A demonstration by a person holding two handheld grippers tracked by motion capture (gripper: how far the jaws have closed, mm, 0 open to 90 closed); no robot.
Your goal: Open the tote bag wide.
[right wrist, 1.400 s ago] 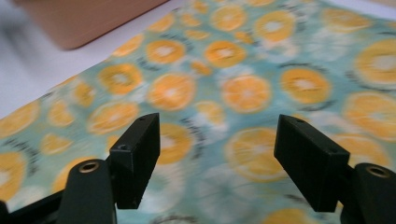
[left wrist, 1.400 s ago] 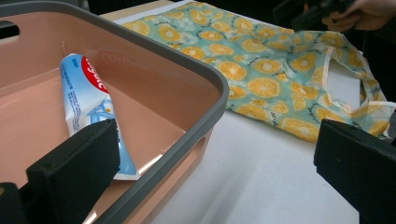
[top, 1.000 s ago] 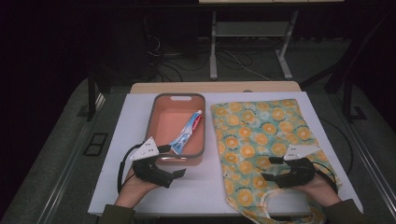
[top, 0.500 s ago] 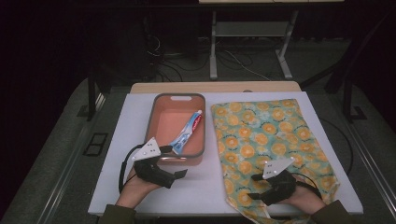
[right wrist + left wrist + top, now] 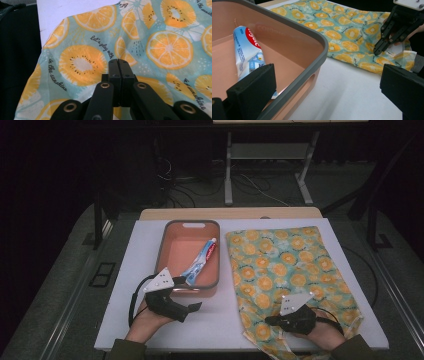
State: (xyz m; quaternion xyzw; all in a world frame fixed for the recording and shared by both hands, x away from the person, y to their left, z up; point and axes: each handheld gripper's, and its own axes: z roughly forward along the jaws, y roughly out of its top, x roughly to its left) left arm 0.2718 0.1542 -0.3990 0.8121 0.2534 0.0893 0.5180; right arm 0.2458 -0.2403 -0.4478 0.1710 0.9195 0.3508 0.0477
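On the near-right cloth (image 5: 290, 270), the right gripper (image 5: 119, 62) rests with jaws together; near left, the left gripper (image 5: 192, 306) gapes wide across the tray (image 5: 322, 53) rim.

Left gripper (image 5: 194, 306): black body, blocky black fingers (image 5: 253, 90) with flat matte faces.
Left top plate (image 5: 160, 280): pale grey, three-cornered, dotted with small dark screws.
Left cable (image 5: 134, 302): thin, black, looping beside the hand.
Right gripper (image 5: 119, 65): black, narrow flat fingers (image 5: 113, 75), angled link arms with brass-coloured rivets.
Right top plate (image 5: 293, 302): pale grey, three-cornered, small screws.
Right cable (image 5: 345, 322): black, curving by the wrist.
Sleeves (image 5: 126, 350): dark olive-green cuffs on both forearms.
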